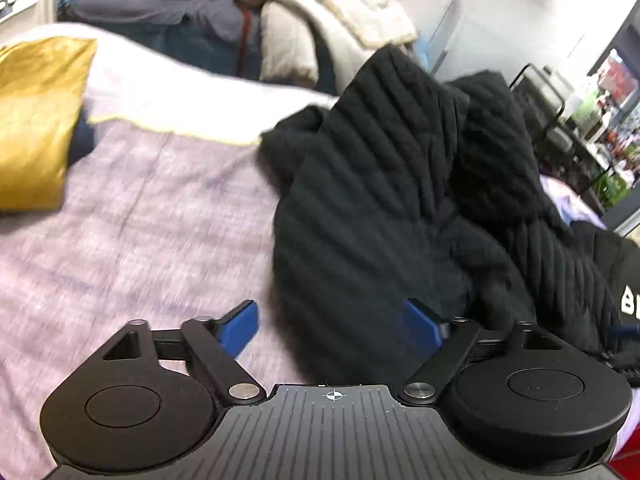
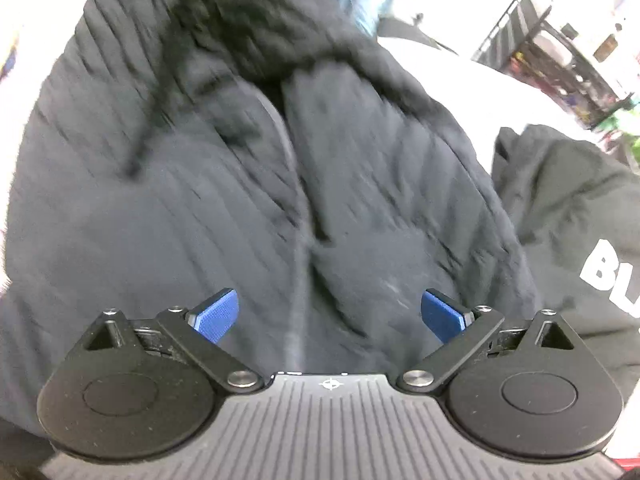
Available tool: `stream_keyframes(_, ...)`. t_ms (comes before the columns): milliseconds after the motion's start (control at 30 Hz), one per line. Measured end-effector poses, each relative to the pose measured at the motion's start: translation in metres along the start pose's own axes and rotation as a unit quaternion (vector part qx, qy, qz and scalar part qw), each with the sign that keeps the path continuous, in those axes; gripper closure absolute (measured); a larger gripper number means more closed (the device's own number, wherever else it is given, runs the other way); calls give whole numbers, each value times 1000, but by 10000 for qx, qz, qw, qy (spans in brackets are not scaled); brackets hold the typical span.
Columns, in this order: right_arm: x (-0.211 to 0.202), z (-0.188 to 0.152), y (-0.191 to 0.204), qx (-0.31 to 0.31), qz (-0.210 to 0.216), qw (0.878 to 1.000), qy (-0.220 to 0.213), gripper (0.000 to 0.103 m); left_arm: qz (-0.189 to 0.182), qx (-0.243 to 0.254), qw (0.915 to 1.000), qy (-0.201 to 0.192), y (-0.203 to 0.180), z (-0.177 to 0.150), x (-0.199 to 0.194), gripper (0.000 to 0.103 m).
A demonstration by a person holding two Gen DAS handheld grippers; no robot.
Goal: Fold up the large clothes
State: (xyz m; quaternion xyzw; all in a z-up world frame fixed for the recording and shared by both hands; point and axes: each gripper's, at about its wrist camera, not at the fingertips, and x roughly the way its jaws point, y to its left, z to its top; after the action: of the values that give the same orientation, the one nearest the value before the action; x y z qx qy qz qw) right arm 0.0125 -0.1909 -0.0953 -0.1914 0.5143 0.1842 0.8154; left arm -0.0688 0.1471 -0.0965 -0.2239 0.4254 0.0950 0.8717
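Observation:
A large black ribbed fleece jacket (image 1: 392,184) lies bunched on the right half of a bed. My left gripper (image 1: 332,326) hovers over its near left edge. It is open, its blue pads (image 1: 240,328) wide apart, the right one over the fabric and the left one over the lilac blanket (image 1: 120,220). In the right wrist view the jacket (image 2: 200,220) fills the frame, its zipper (image 2: 298,240) running down the middle. My right gripper (image 2: 331,314) points down at it, open, with the zipper line between the pads and nothing pinched.
A second black garment with white letters (image 2: 580,220) lies to the right of the jacket. A yellow pillow (image 1: 36,120) sits at the bed's left. Piled beige bedding (image 1: 340,12) lies beyond the bed. A dark wire shelf rack (image 1: 560,112) stands on the right.

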Motion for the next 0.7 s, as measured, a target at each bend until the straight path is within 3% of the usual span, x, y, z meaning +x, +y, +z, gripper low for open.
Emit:
stream_keyframes(67,-8,10,-2,287,279,9992,-45,4,-37,4,9999,137,-3,7,27,0)
stream_keyframes(167,-11,13,-1,545,452,9975,5,4,-398,-66,9964,748,-13,3,65,0)
stream_keyframes(233,-10,10,-2,671,472,9966,77,4,-316,-237,9919,1204,-20,-10,88,0)
stream_keyframes(267,-9,7,-4,734,481,9961,123,4,-239,-271,9919,1219,-25,-17,92,0)
stream_keyframes(333,-2,-3,-11,904,472,9945,219,4,-120,-94,9962,858,-36,-30,92,0)
stream_keyframes(500,8,-20,-24,1427,488,9871,534,4,247,436,9963,705,-52,-29,86,5)
stream_keyframes(567,11,-24,-28,1636,513,9835,583,4,158,445,9966,675,-50,-21,80,25)
stream_keyframes(667,15,-23,-30,1886,569,9781,665,4,28,489,9980,397,-44,-7,53,43)
stream_keyframes(700,16,-22,-30,1916,598,9774,659,4,61,592,9980,195,-45,1,40,45)
